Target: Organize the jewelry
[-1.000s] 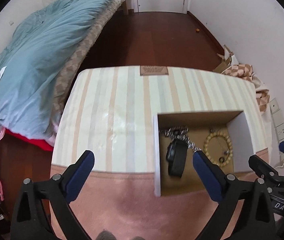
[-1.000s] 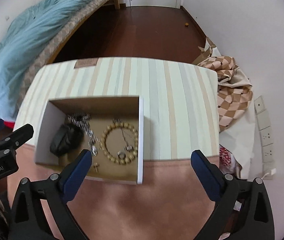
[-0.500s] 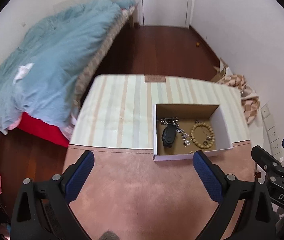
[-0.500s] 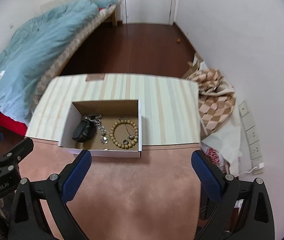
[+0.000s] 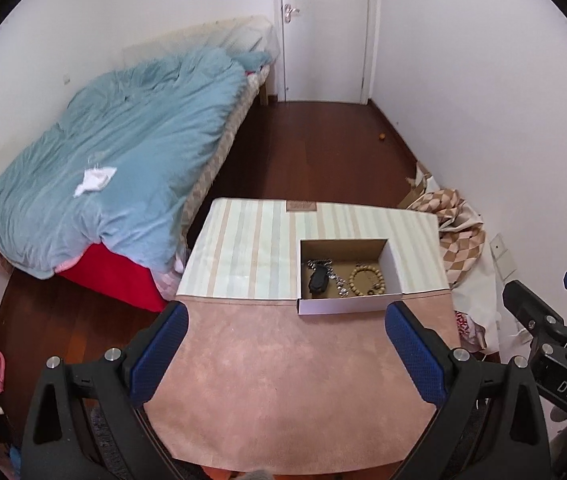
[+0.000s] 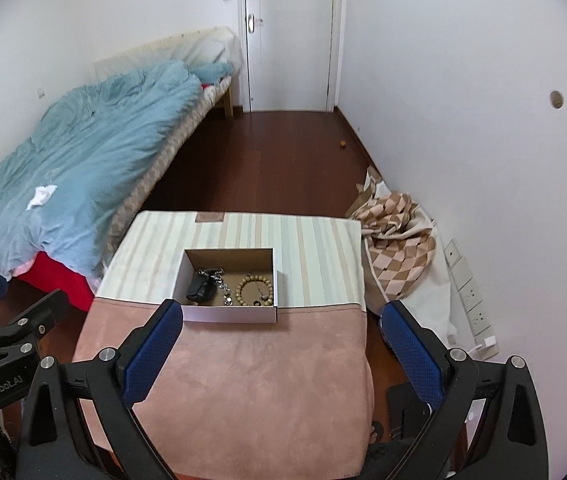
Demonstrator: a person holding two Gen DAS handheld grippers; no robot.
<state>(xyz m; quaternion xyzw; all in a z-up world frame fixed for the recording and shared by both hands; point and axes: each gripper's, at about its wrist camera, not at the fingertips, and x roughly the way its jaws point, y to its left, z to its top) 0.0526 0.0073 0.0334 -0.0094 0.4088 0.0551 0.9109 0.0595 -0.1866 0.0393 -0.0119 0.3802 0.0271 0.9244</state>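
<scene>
A white cardboard box point(image 5: 341, 306) point(image 6: 229, 315) stands on the table, where the striped cloth meets the pink cloth. Inside lie a black key fob point(image 5: 318, 281) point(image 6: 199, 288), a silver chain point(image 5: 337, 279) point(image 6: 219, 278) and a wooden bead bracelet point(image 5: 366, 279) point(image 6: 254, 290). My left gripper point(image 5: 285, 354) is open and empty, high above the pink cloth, well back from the box. My right gripper point(image 6: 281, 350) is open and empty too, equally far back. Each gripper shows at the edge of the other's view.
The table carries a striped cloth point(image 5: 251, 252) at the far half and a pink cloth point(image 5: 283, 380) near me. A bed with a blue duvet point(image 5: 123, 160) stands to the left. A checkered cloth pile point(image 6: 399, 248) lies by the right wall. Wall sockets point(image 6: 469, 292) sit low on the right.
Both grippers have pulled back and up from the box, which now looks much smaller. More of the room shows. Both stayed open and empty.
</scene>
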